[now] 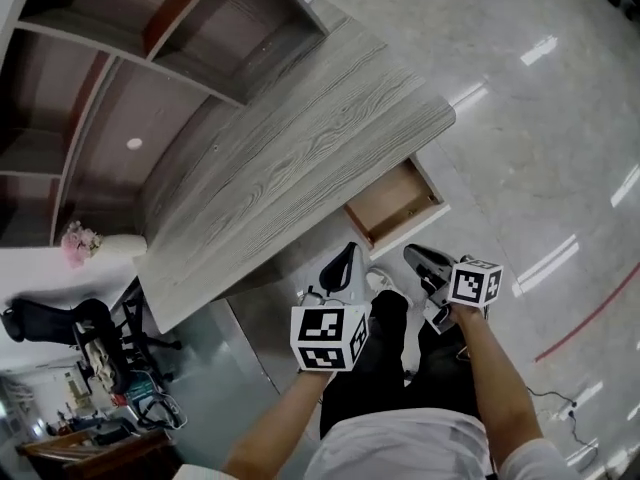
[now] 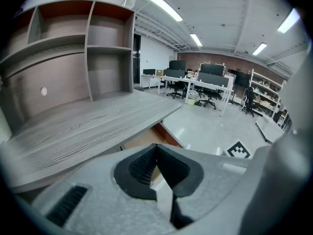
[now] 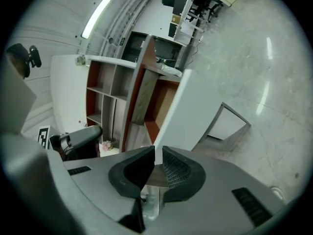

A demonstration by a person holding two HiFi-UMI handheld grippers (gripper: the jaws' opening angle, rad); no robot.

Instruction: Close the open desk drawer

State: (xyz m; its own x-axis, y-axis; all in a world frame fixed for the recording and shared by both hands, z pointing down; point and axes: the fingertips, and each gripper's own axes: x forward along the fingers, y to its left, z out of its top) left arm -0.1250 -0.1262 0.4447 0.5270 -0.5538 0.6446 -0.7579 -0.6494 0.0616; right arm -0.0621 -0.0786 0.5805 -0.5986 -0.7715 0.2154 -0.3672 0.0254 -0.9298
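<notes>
One desk (image 1: 300, 158), one open drawer (image 1: 390, 203), one shelf unit (image 1: 130, 78), and two grippers: left gripper (image 1: 345, 261), right gripper (image 1: 418, 259).

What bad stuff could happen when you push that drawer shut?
The drawer sticks out from under the desk. If the right gripper pushes only one end of its white front, the drawer may twist and jam. The gripper's tip could also slip over the thin front edge and get pinched against the desk as the drawer goes in. A thin cable trails close by, and a sideways step might catch it.
</notes>
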